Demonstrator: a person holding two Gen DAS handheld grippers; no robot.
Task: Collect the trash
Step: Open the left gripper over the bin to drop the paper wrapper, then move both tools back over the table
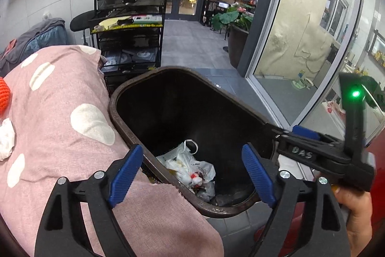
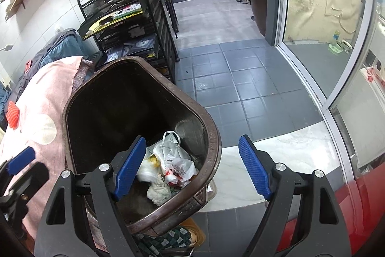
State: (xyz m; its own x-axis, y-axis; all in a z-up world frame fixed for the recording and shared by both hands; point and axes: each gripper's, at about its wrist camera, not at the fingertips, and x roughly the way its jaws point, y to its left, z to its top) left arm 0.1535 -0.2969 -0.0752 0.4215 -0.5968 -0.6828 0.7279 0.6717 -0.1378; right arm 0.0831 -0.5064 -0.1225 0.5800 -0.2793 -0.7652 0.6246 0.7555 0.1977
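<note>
A dark brown trash bin (image 1: 168,74) stands beside a pink spotted cushion; it also shows in the right wrist view (image 2: 211,129). Crumpled white wrappers, a face mask and tissue lie at its bottom (image 1: 190,165) (image 2: 168,165). My left gripper (image 1: 192,168) is open and empty, its jaws straddling the bin's near rim. My right gripper (image 2: 190,165) is open and empty above the bin's right rim; it also shows at the right of the left wrist view (image 1: 286,136). A crumpled white tissue (image 1: 6,139) lies on the cushion at the far left.
The pink cushion (image 1: 60,117) fills the left, with an orange knitted thing (image 1: 3,98) on it. A black mesh rack (image 1: 130,23) with bottles stands behind the bin. Grey tiled floor (image 2: 228,78), a glass sliding door (image 2: 312,40) and a potted plant (image 1: 233,23) lie to the right.
</note>
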